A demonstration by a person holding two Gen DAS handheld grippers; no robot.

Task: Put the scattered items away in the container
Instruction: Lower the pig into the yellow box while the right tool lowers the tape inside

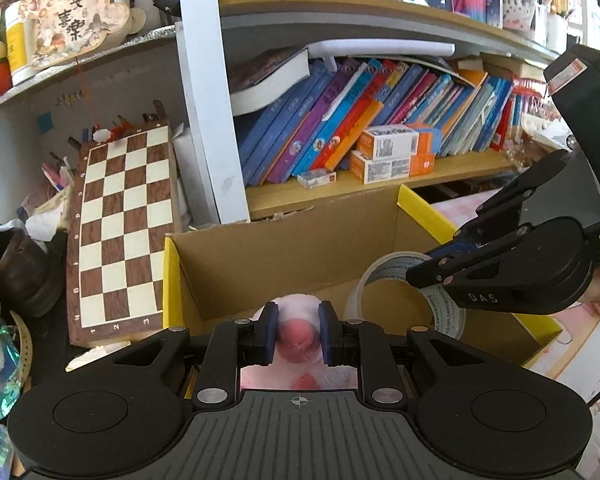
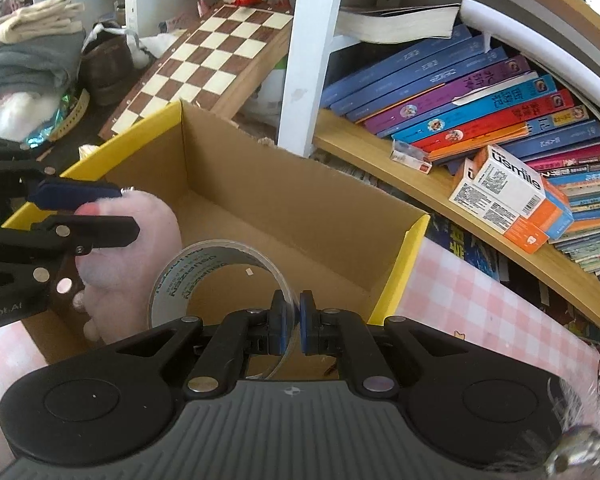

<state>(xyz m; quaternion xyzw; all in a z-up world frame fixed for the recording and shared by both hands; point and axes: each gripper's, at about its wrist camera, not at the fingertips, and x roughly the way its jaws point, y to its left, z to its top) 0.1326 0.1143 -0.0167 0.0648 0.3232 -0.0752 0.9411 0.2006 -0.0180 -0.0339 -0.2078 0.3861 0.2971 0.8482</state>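
Note:
A cardboard box (image 1: 284, 248) (image 2: 300, 208) with yellow-edged flaps stands open in front of both grippers. My left gripper (image 1: 298, 334) (image 2: 118, 210) is shut on a pink-and-white plush toy (image 1: 296, 336) (image 2: 128, 248), held over the box's near left side. My right gripper (image 2: 293, 322) (image 1: 424, 266) is shut on the rim of a clear tape roll (image 2: 216, 268) (image 1: 384, 276); the roll hangs inside the box opening, beside the plush.
A chessboard (image 1: 124, 232) (image 2: 208, 64) leans left of the box. Behind runs a wooden shelf with slanted books (image 1: 340, 120) (image 2: 480, 104) and orange-white cartons (image 1: 392, 152) (image 2: 508, 196). A pink checked cloth (image 2: 472, 312) covers the surface at right. A brown shoe (image 1: 16, 268) and folded clothes (image 2: 24, 60) lie left.

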